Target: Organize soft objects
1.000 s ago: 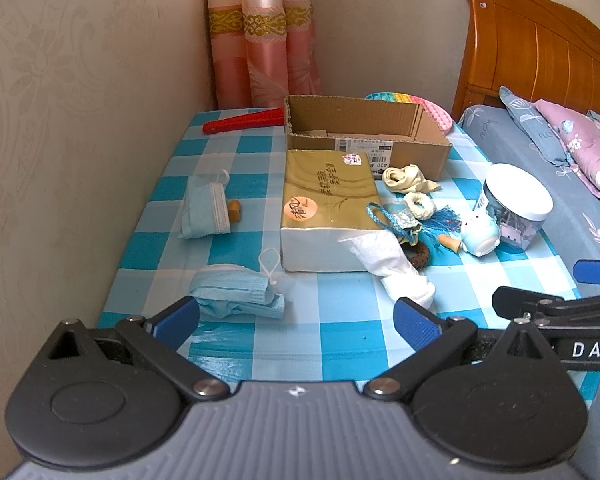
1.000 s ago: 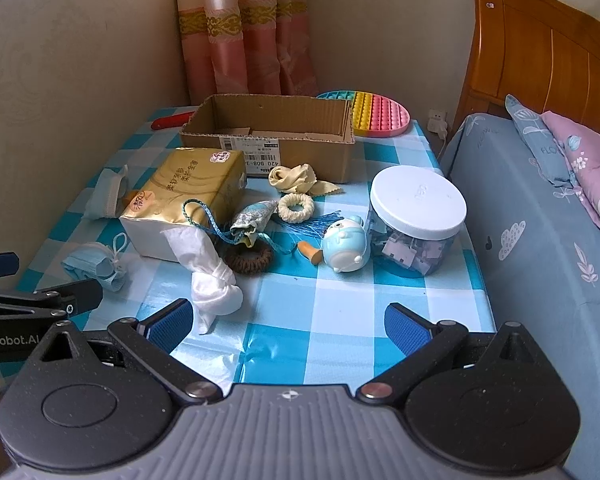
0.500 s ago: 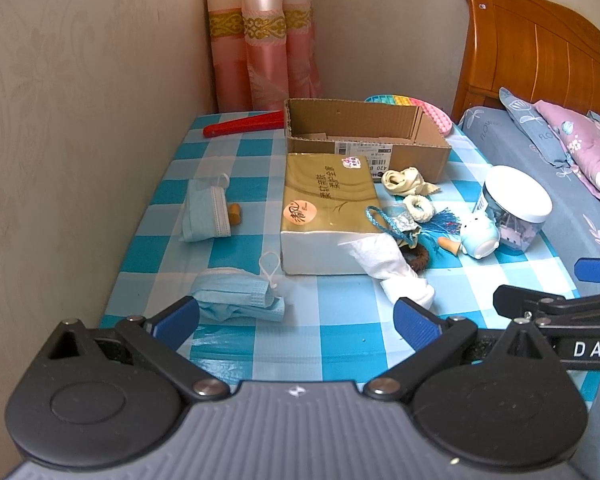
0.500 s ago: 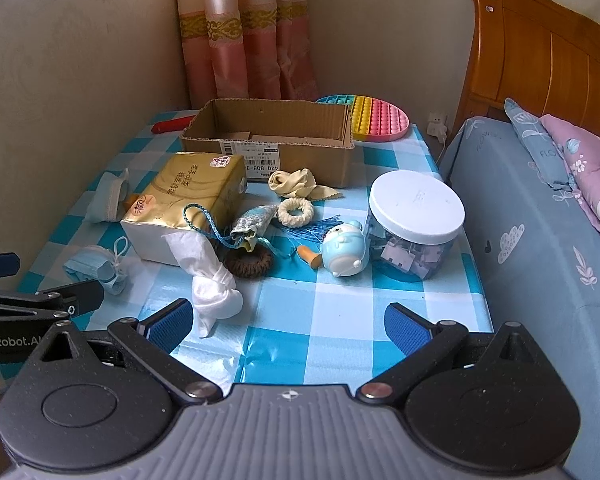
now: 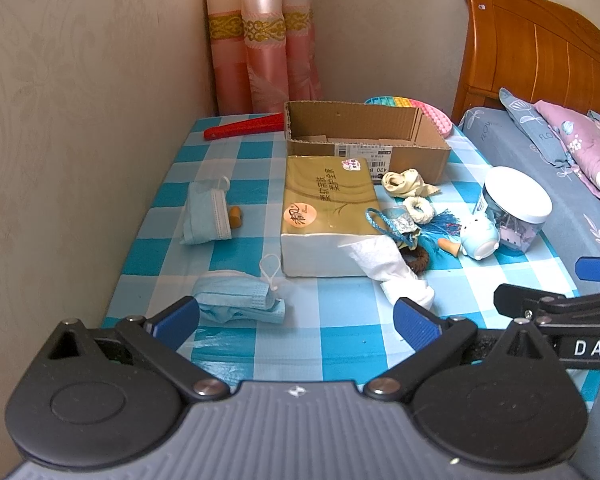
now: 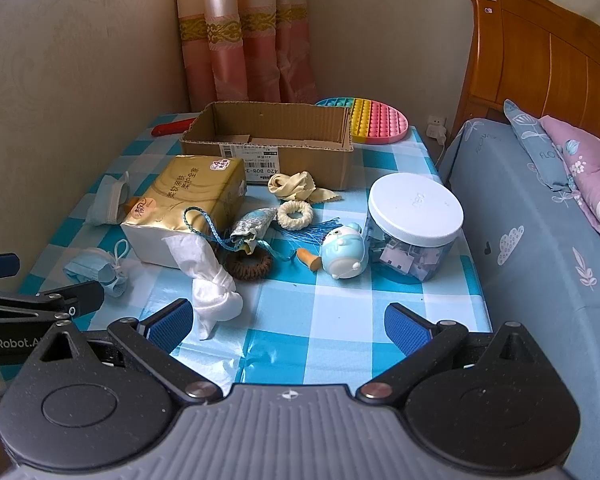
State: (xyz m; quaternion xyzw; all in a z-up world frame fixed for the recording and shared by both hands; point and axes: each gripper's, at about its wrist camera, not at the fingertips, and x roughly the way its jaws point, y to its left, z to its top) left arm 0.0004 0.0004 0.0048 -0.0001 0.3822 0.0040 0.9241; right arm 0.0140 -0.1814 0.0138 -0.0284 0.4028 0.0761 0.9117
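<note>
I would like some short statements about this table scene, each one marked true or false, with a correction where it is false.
1. The brown cardboard box contains two blue face masks. False: both masks lie on the checked tablecloth, outside the box.
2. The clear plastic jar wears a white lid. True.
3. The left gripper is shut on the crumpled blue face mask. False: its jaws are open and hold nothing.
4. The gold tissue pack lies in front of the box. True.
5. The right gripper is open and empty. True.
</note>
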